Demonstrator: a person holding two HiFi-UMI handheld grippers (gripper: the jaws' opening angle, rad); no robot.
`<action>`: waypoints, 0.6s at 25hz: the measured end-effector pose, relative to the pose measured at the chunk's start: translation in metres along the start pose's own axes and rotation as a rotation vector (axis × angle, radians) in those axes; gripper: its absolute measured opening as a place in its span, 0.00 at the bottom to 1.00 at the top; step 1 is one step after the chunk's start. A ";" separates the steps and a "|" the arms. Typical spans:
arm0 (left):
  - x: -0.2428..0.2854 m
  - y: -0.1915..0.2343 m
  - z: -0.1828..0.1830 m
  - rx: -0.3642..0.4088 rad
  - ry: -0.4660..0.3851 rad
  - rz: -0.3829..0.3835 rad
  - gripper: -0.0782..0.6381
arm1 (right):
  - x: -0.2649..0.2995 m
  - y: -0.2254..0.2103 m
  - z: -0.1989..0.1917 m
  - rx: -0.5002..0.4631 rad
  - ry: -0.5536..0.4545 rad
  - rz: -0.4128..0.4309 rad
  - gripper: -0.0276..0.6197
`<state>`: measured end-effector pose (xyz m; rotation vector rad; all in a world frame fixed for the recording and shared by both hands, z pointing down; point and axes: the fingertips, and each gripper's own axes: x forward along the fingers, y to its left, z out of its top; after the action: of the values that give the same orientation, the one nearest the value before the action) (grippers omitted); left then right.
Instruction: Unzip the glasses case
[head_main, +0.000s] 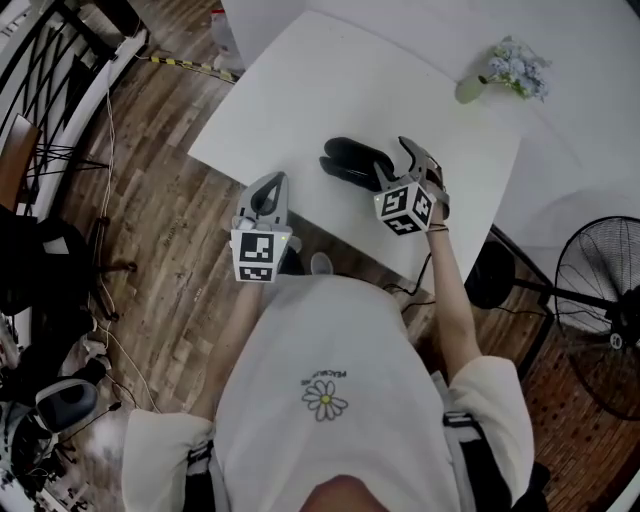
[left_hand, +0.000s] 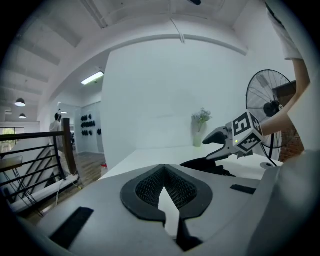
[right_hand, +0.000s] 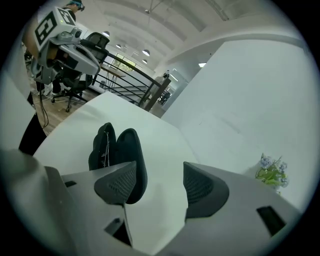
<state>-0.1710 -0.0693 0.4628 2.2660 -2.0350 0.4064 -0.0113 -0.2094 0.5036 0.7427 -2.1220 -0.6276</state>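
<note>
The black glasses case (head_main: 352, 160) lies on the white table (head_main: 300, 110), its two halves spread apart. In the right gripper view the case (right_hand: 117, 147) sits just ahead of the left finger, its lid standing up. My right gripper (head_main: 400, 163) hovers at the case's right end, open with nothing between its pads (right_hand: 202, 187). My left gripper (head_main: 267, 190) is off the table's front edge, left of the case, shut and empty; its pads (left_hand: 150, 187) meet at the tips. The left gripper view shows the right gripper (left_hand: 220, 137) above the case (left_hand: 207, 166).
A small vase of pale flowers (head_main: 510, 70) stands at the table's far right corner. A floor fan (head_main: 600, 275) is to the right of the table. A black stair railing (head_main: 50, 90) and cables run along the wooden floor on the left.
</note>
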 end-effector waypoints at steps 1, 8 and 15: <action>-0.002 0.005 0.000 -0.001 -0.002 0.011 0.13 | 0.001 0.001 0.000 -0.003 0.003 0.003 0.46; 0.001 0.020 0.027 0.010 -0.067 0.019 0.13 | -0.019 -0.008 0.021 0.059 -0.030 -0.013 0.46; 0.030 0.012 0.136 0.082 -0.264 -0.126 0.13 | -0.091 -0.102 0.081 0.494 -0.260 -0.268 0.46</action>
<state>-0.1595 -0.1304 0.3372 2.6036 -2.0038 0.1940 0.0007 -0.2046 0.3450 1.2916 -2.4749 -0.3468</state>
